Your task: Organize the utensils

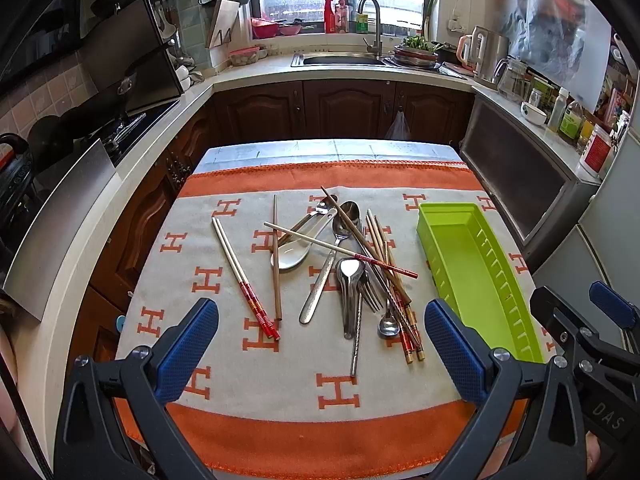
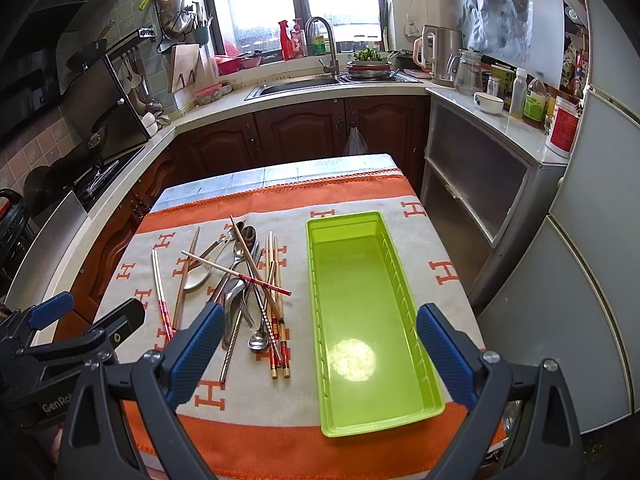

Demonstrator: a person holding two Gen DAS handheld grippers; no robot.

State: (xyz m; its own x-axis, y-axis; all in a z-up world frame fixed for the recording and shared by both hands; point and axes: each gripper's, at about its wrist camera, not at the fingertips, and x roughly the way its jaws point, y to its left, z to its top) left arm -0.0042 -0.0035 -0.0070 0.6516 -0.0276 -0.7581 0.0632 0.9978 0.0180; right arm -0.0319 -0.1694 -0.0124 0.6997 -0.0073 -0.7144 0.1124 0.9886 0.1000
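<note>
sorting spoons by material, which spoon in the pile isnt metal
The white ceramic soup spoon, lying toward the left of the pile. It is glossy white with a deep bowl; the other spoons are shiny steel.

Tray (image 2: 372, 420): glossy lime plastic, smooth. Cloth (image 1: 280, 392): matt woven fabric, fuzzy nap. Spoons (image 1: 350, 276) and fork (image 1: 370, 290): polished metal. Ladle (image 1: 290, 254): glossy white ceramic or plastic, cannot tell. Chopsticks (image 1: 244, 276): matt wood, red lacquered ends. Pads (image 1: 186, 354): blue textured rubber.

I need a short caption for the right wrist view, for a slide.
Open right tool above an empty green tray, mixed utensils piled beside it on the cloth.
</note>
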